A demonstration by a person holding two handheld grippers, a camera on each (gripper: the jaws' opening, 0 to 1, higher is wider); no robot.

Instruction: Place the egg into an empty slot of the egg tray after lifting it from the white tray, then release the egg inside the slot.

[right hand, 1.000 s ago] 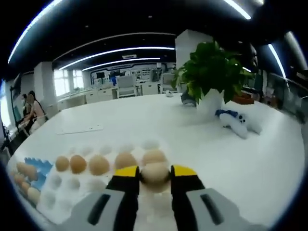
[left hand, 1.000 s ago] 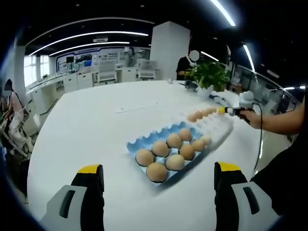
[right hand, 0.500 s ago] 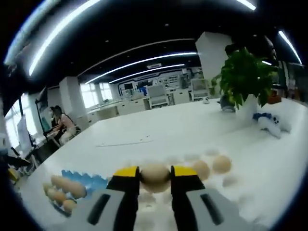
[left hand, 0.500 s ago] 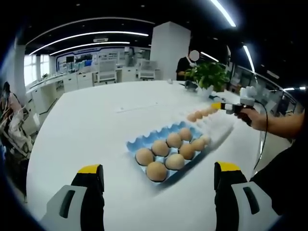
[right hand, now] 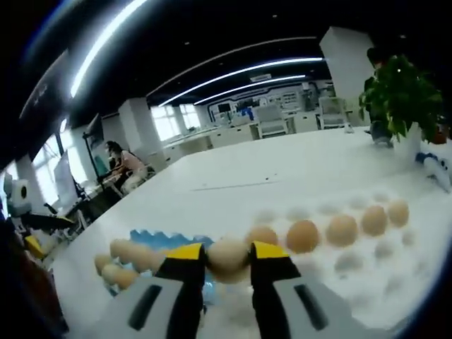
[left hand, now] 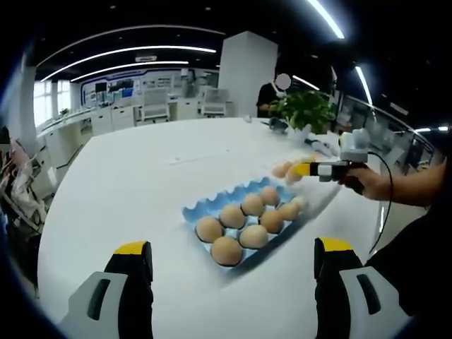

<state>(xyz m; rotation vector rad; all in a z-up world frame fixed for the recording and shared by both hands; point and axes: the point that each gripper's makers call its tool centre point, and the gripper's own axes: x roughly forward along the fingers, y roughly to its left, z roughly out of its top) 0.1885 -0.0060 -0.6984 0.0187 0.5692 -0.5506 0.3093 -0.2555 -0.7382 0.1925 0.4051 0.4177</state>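
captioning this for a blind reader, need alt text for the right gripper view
The right gripper clamps a tan egg between its yellow-tipped jaws, above a white moulded tray carrying a row of eggs. A blue egg tray with more eggs lies to the left on the white table.

No text, label or number can be read anywhere.

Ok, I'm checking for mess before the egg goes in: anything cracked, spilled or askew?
Nothing stands out. The egg sits whole between the right gripper jaws, the blue egg tray lies flat on the table with its eggs seated, and the white tray holds a tidy row.
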